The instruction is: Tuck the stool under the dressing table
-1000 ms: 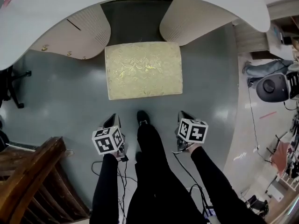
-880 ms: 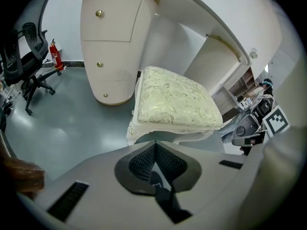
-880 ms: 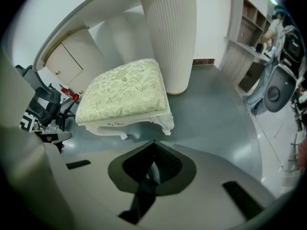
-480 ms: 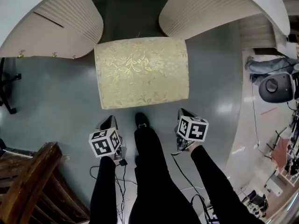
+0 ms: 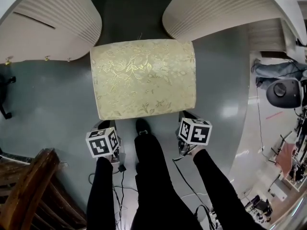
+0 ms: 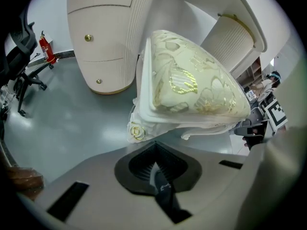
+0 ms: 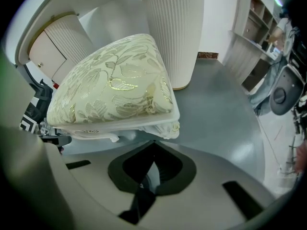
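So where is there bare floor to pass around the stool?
Bare floor lies between the two pedestals beyond the stool, and left and right of it. Its near edge is crowded: left gripper, foot, right gripper.

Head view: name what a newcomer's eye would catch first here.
The gold-patterned cream stool fills mid-frame on the grey floor, its far edge at the gap between the two ribbed pedestals of the dressing table. At its near edge, the left gripper and right gripper flank the person's dark-trousered legs, each with jaws together, holding nothing.
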`<action>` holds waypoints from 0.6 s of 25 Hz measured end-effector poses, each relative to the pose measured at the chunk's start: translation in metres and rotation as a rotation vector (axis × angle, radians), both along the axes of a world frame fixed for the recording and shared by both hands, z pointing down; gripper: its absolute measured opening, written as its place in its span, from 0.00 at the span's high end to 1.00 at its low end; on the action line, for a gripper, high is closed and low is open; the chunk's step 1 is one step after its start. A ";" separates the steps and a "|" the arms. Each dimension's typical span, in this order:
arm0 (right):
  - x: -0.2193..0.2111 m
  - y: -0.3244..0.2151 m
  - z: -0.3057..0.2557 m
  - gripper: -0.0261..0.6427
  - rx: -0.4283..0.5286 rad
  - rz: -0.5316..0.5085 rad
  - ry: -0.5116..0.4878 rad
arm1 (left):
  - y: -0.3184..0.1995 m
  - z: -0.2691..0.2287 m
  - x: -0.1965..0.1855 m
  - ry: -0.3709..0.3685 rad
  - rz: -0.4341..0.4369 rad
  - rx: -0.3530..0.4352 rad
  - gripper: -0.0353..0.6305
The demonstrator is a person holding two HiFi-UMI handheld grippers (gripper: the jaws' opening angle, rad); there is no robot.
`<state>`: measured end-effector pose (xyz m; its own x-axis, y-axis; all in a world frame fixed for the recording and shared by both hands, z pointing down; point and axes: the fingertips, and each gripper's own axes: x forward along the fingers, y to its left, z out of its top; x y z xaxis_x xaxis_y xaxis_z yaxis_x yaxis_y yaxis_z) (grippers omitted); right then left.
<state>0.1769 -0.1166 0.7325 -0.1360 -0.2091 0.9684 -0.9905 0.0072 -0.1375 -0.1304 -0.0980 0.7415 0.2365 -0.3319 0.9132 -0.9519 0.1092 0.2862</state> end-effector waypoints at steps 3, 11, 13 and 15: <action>-0.002 -0.015 -0.006 0.95 0.036 -0.024 0.005 | -0.008 0.004 0.003 0.004 0.012 -0.019 0.94; -0.008 -0.021 -0.004 0.95 0.012 -0.048 0.023 | -0.008 0.013 0.010 0.072 -0.005 -0.077 0.94; -0.009 -0.023 -0.006 0.95 0.020 -0.043 0.027 | -0.009 0.014 0.009 0.071 -0.004 -0.072 0.94; -0.010 -0.021 -0.003 0.95 0.023 -0.039 0.011 | -0.012 0.015 0.008 0.067 0.000 -0.057 0.94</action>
